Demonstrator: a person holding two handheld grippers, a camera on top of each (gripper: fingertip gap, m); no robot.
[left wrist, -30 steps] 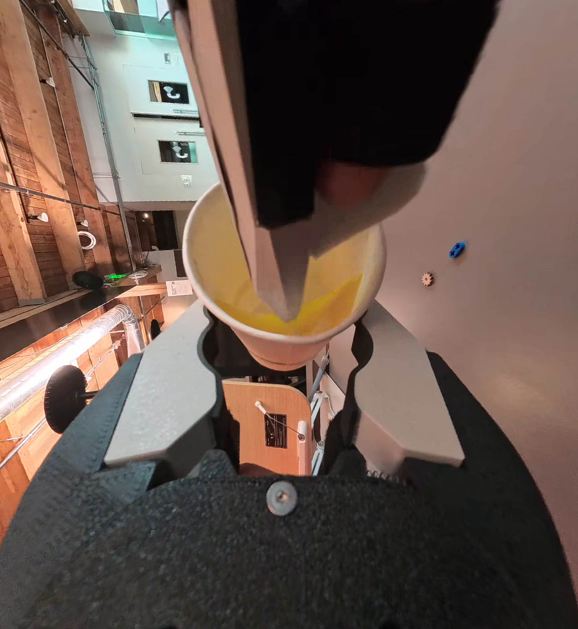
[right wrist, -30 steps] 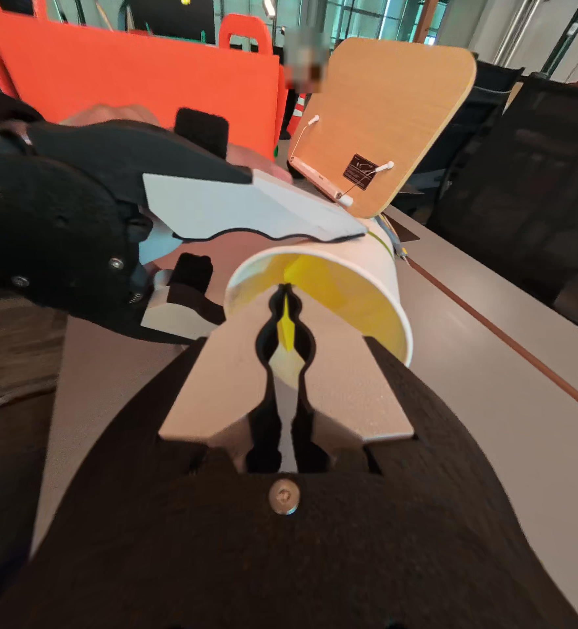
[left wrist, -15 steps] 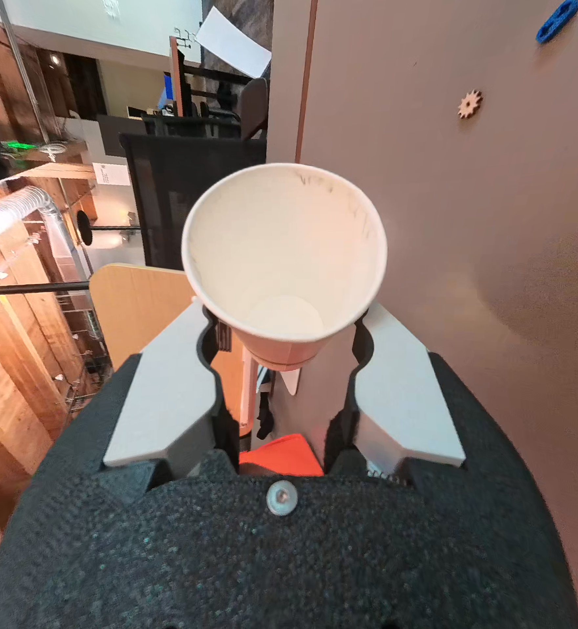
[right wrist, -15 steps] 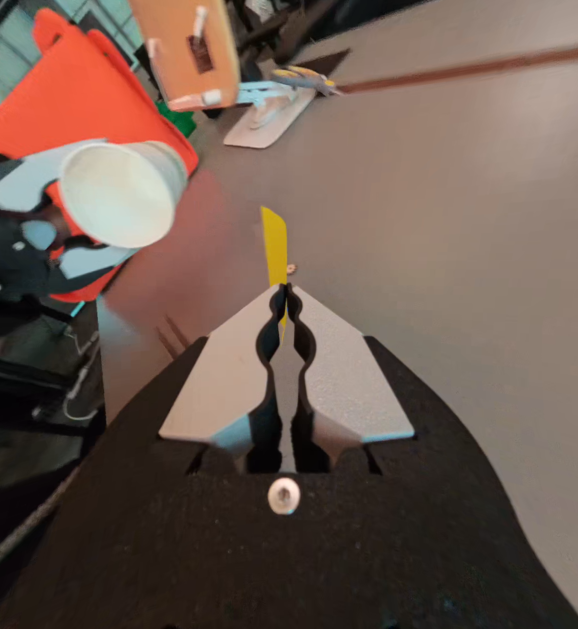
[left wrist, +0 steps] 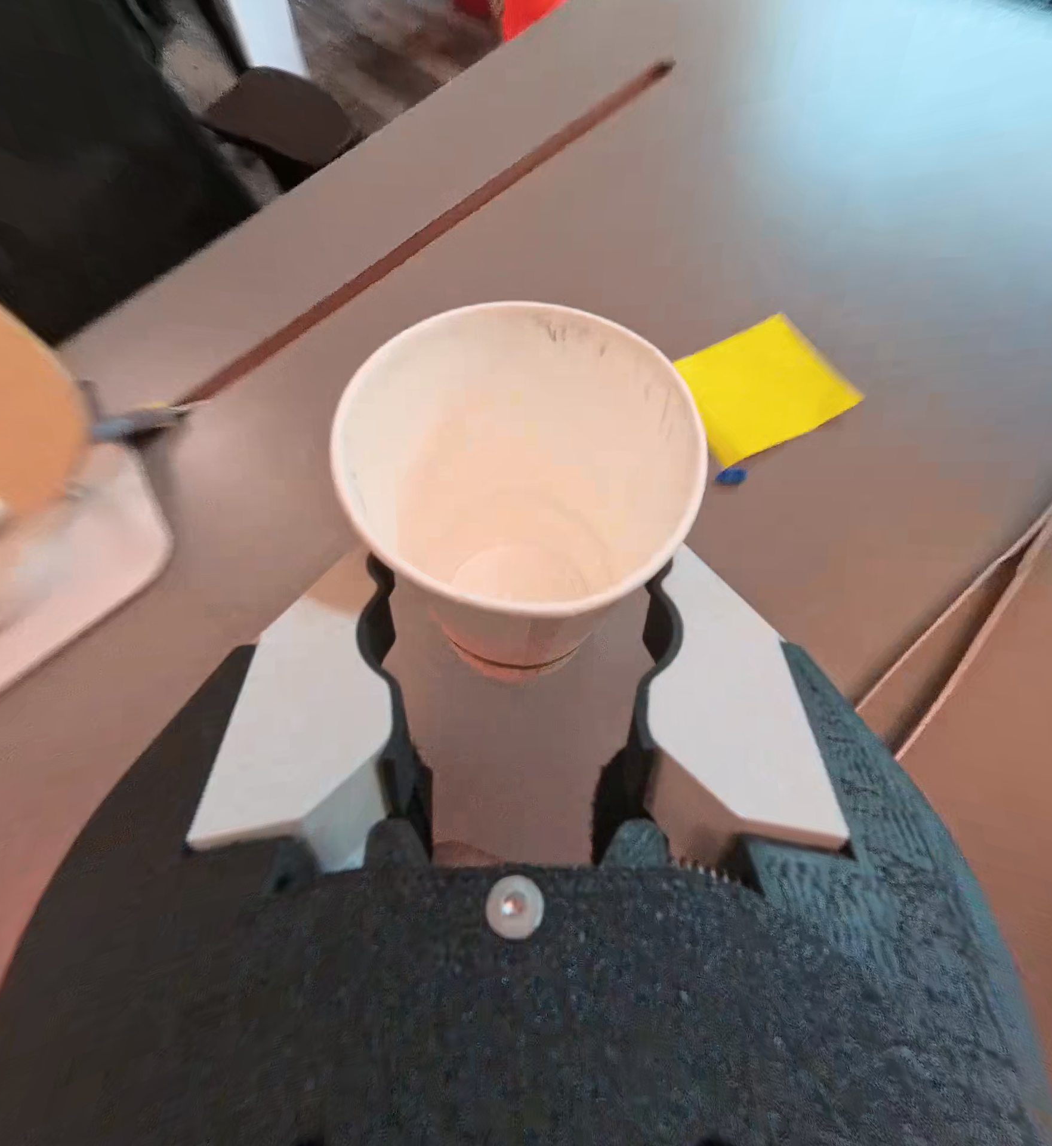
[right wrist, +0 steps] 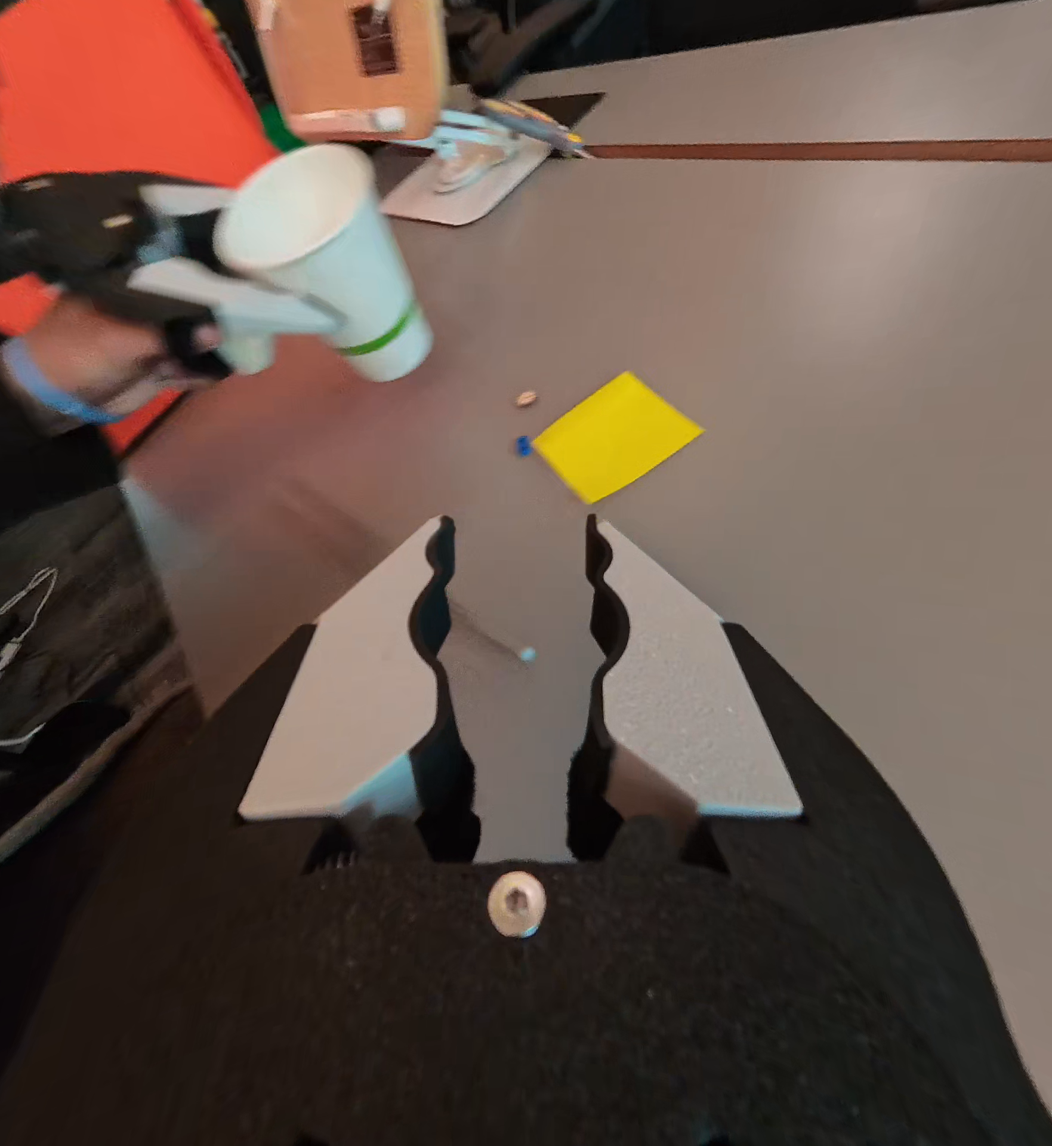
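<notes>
My left gripper (left wrist: pixel 520 583) clamps the empty paper cup (left wrist: pixel 517 459); my right gripper (right wrist: pixel 518 527) hangs apart, empty, above the yellow sticky note (right wrist: pixel 616 437) on the tabletop (right wrist: pixel 852 310).

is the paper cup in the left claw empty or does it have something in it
Empty. The left wrist view looks straight into the paper cup held in the left claw: bare white walls and bottom, nothing inside. The yellow sheet lies flat on the table.

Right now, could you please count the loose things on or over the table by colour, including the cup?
White: 1, the paper cup, held in the left gripper
Yellow: 1, the paper square
Blue: 1, the small piece
Tan: 1, the small piece
Total: 4
</notes>
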